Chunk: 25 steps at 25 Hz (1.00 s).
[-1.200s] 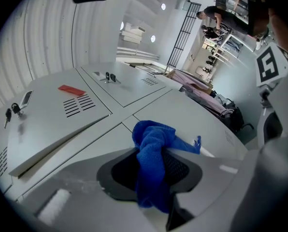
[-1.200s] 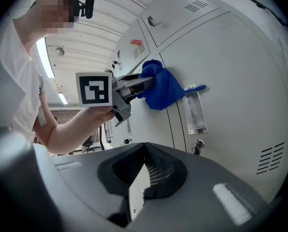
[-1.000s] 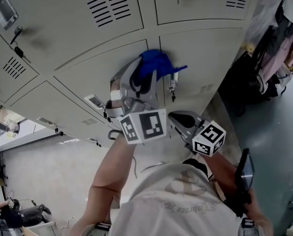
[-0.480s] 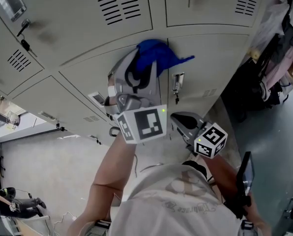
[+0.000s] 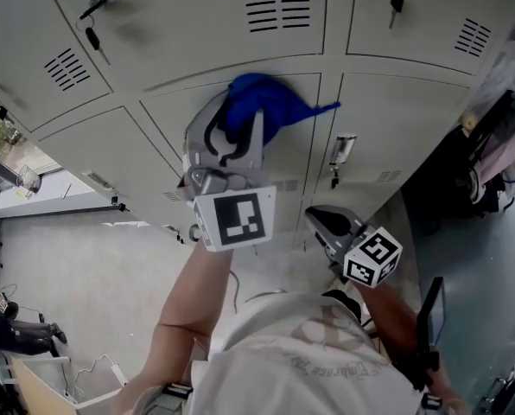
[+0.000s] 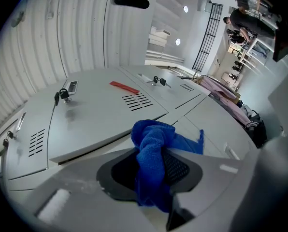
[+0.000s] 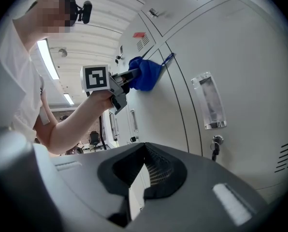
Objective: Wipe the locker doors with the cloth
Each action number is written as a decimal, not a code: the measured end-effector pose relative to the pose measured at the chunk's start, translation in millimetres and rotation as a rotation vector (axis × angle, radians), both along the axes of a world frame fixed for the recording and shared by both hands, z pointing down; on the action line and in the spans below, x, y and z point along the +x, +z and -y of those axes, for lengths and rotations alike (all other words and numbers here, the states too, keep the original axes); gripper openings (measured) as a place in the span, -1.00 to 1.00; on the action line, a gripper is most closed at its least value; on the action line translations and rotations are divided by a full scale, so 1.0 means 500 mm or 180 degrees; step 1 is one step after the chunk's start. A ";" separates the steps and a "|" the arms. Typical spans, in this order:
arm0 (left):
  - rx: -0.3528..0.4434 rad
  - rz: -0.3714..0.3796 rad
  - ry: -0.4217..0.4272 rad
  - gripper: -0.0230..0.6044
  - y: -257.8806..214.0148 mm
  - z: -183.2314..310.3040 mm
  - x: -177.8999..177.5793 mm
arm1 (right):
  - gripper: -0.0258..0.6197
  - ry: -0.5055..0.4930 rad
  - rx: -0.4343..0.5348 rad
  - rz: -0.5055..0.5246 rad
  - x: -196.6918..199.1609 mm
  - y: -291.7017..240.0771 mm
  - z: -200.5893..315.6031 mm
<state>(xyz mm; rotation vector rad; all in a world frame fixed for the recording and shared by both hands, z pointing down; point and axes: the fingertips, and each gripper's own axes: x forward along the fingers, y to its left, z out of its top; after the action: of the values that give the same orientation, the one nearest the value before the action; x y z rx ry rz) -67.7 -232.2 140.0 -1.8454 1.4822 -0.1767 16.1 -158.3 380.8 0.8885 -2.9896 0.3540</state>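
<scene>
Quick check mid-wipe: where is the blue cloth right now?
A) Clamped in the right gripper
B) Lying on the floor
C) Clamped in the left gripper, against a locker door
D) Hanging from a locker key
C: the left gripper view shows the blue cloth pinched between the jaws of the left gripper. The right gripper view shows it against a locker door, and the right gripper holds nothing.

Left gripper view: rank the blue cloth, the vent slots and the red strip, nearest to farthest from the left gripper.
1. blue cloth, held in the left gripper.
2. vent slots, beyond it on the locker door.
3. red strip, just past the slots.
</scene>
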 end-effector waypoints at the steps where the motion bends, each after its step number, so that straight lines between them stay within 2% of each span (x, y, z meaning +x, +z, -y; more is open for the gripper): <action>1: -0.0001 -0.0028 -0.0013 -0.49 0.000 -0.001 -0.011 | -0.90 -0.0032 0.0006 0.0000 -0.009 -0.001 -0.002; 7: 0.0058 -0.0073 -0.0090 -0.49 -0.002 -0.007 -0.076 | -0.90 -0.0118 0.0006 0.0023 -0.036 0.001 -0.002; 16: 0.0173 -0.0135 -0.0380 -0.49 -0.010 -0.019 -0.190 | -0.90 -0.0174 -0.0023 0.0017 -0.070 0.008 -0.005; 19: 0.0115 -0.0369 -0.0411 -0.48 0.003 -0.018 -0.224 | -0.90 -0.0128 -0.0059 -0.0004 -0.073 0.014 -0.010; 21: 0.0067 -0.0560 -0.0595 -0.49 -0.003 -0.021 -0.284 | -0.90 -0.0245 -0.0004 0.0024 -0.116 0.009 0.012; 22: 0.0074 -0.0496 -0.0737 -0.49 -0.011 -0.027 -0.322 | -0.90 -0.0336 0.0031 0.0052 -0.149 0.005 0.023; 23: 0.0096 -0.0313 -0.0847 -0.49 -0.015 -0.029 -0.353 | -0.90 -0.0395 0.0053 0.0075 -0.178 0.001 0.028; 25: 0.0152 0.0021 -0.0874 -0.49 -0.008 -0.018 -0.371 | -0.90 -0.0343 0.0026 0.0067 -0.192 -0.002 0.024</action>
<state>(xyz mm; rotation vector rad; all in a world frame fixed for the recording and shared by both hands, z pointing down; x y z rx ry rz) -253.4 -223.3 135.8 -1.5966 1.7167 -0.2763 -79.8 -170.2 379.8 0.7247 -3.0445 0.3514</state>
